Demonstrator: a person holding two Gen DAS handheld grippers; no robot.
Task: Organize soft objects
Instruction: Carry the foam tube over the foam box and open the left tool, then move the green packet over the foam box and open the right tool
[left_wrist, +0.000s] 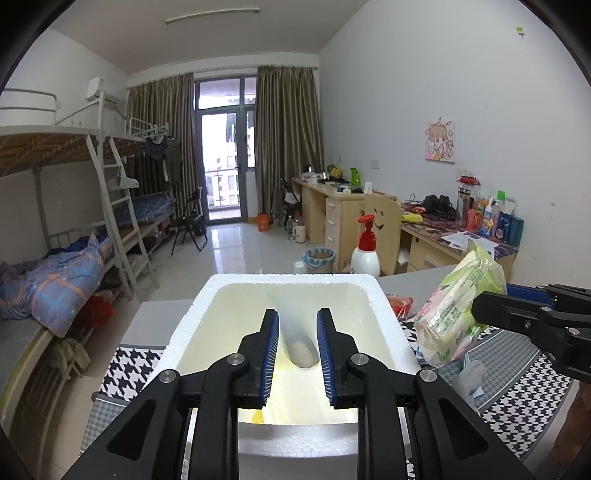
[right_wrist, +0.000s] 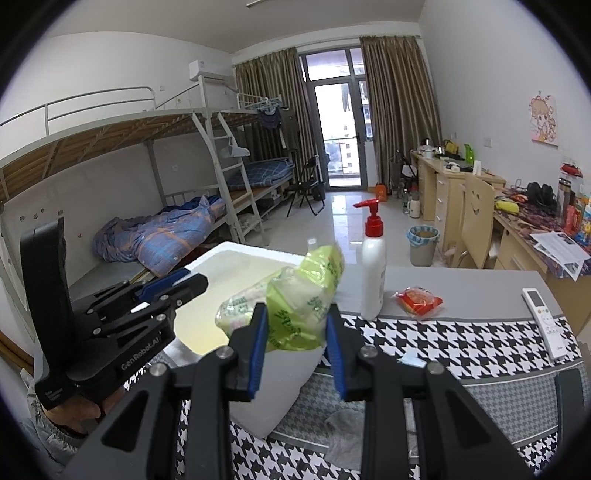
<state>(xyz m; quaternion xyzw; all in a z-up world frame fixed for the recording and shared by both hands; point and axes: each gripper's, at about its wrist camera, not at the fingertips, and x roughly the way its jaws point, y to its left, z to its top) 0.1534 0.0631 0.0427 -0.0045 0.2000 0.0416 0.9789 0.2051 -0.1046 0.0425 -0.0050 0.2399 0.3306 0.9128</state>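
Observation:
A white foam box (left_wrist: 384, 310) stands on the table; it also shows in the right wrist view (right_wrist: 207, 260). Inside lies a grey rolled soft object (left_wrist: 301, 350). My left gripper (left_wrist: 297, 332) is open and empty above the box, its fingers either side of the roll; it shows in the right wrist view (right_wrist: 184, 284). My right gripper (right_wrist: 295, 332) is shut on a green and white plastic tissue pack (right_wrist: 295, 306), held above the box's right edge. The pack also shows in the left wrist view (left_wrist: 458, 314).
A white pump bottle with a red top (right_wrist: 373, 273) stands behind the box. A red snack packet (right_wrist: 417, 300) and a white remote (right_wrist: 545, 317) lie on the grey table. A grey cloth (right_wrist: 343, 432) lies on the houndstooth tablecloth (right_wrist: 461, 343).

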